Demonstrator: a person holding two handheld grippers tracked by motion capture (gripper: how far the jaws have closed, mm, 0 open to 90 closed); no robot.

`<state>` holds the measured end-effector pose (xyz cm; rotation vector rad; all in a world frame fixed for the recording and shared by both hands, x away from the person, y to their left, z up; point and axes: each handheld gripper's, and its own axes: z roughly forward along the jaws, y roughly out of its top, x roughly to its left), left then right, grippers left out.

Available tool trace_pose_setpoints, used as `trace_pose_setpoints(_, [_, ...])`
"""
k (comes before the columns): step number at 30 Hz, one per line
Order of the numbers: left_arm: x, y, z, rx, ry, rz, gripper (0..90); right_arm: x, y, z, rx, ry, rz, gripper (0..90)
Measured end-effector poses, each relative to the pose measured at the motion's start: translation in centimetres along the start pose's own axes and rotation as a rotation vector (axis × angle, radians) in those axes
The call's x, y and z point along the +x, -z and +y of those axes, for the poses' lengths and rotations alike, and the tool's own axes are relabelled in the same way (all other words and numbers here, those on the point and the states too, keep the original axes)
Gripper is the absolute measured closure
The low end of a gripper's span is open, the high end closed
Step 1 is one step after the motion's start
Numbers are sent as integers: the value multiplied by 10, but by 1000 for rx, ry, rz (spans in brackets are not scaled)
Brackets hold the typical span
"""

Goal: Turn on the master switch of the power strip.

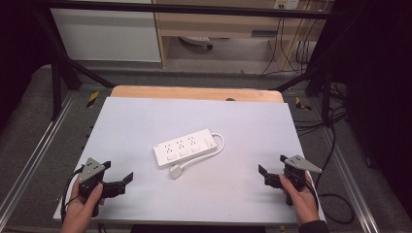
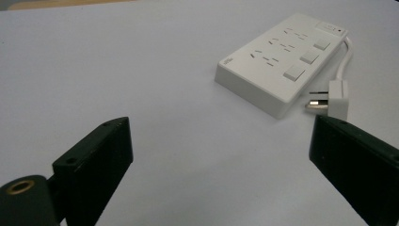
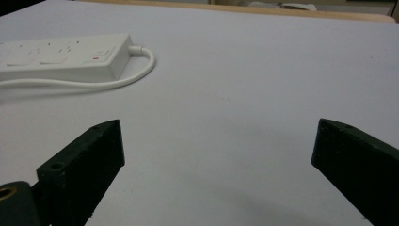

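Observation:
A white power strip [image 1: 184, 147] with three sockets and switches lies near the middle of the pale table sheet [image 1: 145, 116]. Its short white cable [image 1: 219, 145] loops round the right end and back to the plug [image 1: 176, 171], which lies loose just in front of the strip. My left gripper [image 1: 118, 171] is held low at the front left, open and holding nothing. In the left gripper view the strip [image 2: 277, 66] and plug [image 2: 336, 96] lie ahead to the right of the left gripper [image 2: 221, 155]. My right gripper [image 1: 272, 163] is open at the front right; the strip [image 3: 61, 56] lies far to the left of the right gripper [image 3: 216, 150].
A wooden table edge [image 1: 194, 92] shows behind the sheet. Black frame bars [image 1: 63, 73] stand around the table. Loose cables [image 1: 335, 204] lie on the floor to the right. Bare sheet surrounds the strip on all sides.

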<state>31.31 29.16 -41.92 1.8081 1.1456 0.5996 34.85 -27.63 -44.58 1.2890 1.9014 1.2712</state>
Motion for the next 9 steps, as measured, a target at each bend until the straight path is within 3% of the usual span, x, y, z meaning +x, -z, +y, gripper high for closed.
trace_pose_setpoints(9, [0,-1,0,1,1,-2,66,12,-23,-4,99,30,-3,33])
